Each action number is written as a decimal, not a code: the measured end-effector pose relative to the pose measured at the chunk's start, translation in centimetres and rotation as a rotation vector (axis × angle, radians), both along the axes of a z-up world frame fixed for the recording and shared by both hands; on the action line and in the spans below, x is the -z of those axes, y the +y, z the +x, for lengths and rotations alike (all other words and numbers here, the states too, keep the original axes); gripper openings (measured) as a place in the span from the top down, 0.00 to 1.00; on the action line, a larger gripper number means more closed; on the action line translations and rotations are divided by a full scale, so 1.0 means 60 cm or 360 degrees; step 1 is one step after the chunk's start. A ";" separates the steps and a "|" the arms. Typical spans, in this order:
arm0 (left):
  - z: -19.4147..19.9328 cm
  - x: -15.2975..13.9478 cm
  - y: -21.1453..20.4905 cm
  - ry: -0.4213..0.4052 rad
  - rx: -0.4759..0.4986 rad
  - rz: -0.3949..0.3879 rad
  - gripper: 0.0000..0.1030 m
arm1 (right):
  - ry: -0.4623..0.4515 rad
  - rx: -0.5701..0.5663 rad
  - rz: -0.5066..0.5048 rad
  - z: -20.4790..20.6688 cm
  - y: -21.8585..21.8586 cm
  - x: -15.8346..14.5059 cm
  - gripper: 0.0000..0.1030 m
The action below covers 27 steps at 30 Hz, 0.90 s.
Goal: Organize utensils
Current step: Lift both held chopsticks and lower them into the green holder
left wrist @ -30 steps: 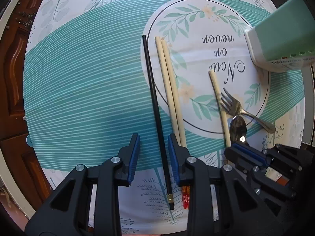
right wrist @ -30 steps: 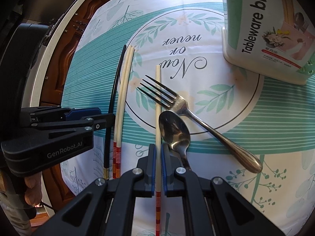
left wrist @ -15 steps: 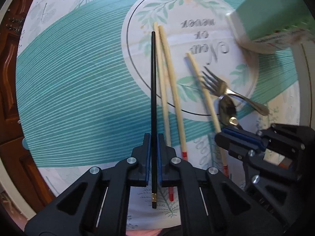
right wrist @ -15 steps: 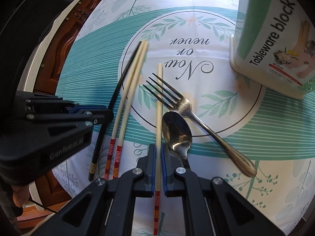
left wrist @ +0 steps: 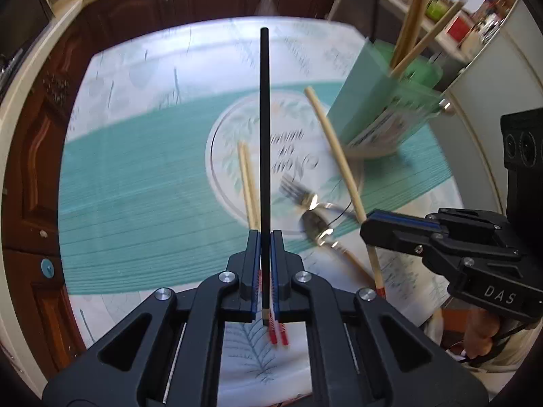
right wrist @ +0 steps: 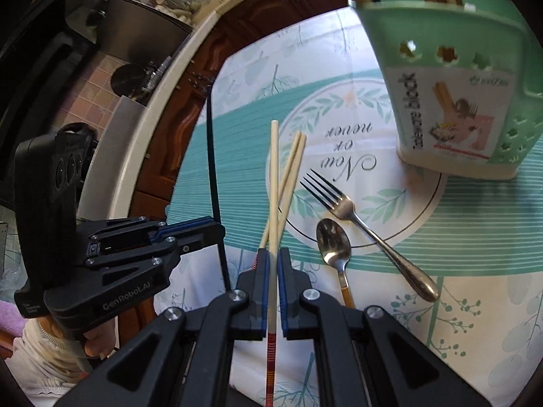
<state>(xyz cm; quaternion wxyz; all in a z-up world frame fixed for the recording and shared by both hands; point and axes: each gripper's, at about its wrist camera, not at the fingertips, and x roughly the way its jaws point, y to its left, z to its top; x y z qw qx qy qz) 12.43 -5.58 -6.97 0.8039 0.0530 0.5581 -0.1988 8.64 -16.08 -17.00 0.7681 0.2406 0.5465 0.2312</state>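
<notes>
1. Left wrist view: left gripper (left wrist: 265,271) is clamped on the black chopstick (left wrist: 264,135). A second ago its jaws stood apart around that stick as it lay on the mat (left wrist: 135,203); now the stick is lifted clear and points up and away from the camera.
2. Same view: 2 pale chopsticks (left wrist: 247,183), fork (left wrist: 298,193) and spoon (left wrist: 315,224) lie on the mat. The holder (left wrist: 373,112), already with sticks in it, has come into view upper right. Frame is motion-blurred.
3. Right wrist view: right gripper (right wrist: 272,271) is clamped on a pale chopstick (right wrist: 274,186), as it was a second ago; the stick's tip now sits above the pair (right wrist: 292,169) on the mat, so it is off the surface.
4. Same view: holder (right wrist: 458,84) stands ahead right, near the fork (right wrist: 339,200).
5. Judgement: both picks look done; next is carrying each stick to the holder and dropping it in upright. 4 items remain on the mat.
</notes>
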 end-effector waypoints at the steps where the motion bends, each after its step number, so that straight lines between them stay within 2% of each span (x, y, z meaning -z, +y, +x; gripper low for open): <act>1: -0.002 -0.021 -0.003 -0.0052 0.0004 -0.0036 0.97 | -0.0047 0.0014 0.0030 -0.005 -0.005 -0.012 0.96; 3: -0.010 -0.074 -0.008 -0.0173 0.0017 -0.0112 0.97 | -0.0188 0.0048 0.0025 -0.013 -0.013 -0.045 0.96; 5: -0.015 -0.127 -0.023 -0.0293 0.0038 -0.0188 0.97 | -0.0390 0.0093 -0.0014 -0.028 -0.030 -0.090 0.96; 8: -0.018 -0.197 -0.050 -0.0424 0.0080 -0.0325 0.97 | -0.0645 0.0203 -0.0046 -0.039 -0.057 -0.151 0.96; 12: -0.020 -0.267 -0.096 -0.0551 0.0162 -0.0442 0.97 | -0.0979 0.0436 -0.0155 -0.051 -0.109 -0.222 0.96; 14: -0.020 -0.289 -0.122 -0.0613 0.0187 -0.0438 0.97 | -0.1083 0.0551 -0.0213 -0.051 -0.134 -0.243 0.96; 16: -0.011 -0.296 -0.149 -0.0658 0.0194 -0.0435 0.97 | -0.1196 0.0656 -0.0254 -0.045 -0.156 -0.258 0.96; 22: 0.023 -0.294 -0.213 -0.0808 0.0154 -0.0362 0.97 | -0.1390 0.0841 -0.0347 -0.014 -0.186 -0.263 0.96; 27: 0.071 -0.247 -0.224 -0.0805 0.0162 -0.0337 0.97 | -0.1539 0.0889 -0.0442 0.008 -0.186 -0.262 0.96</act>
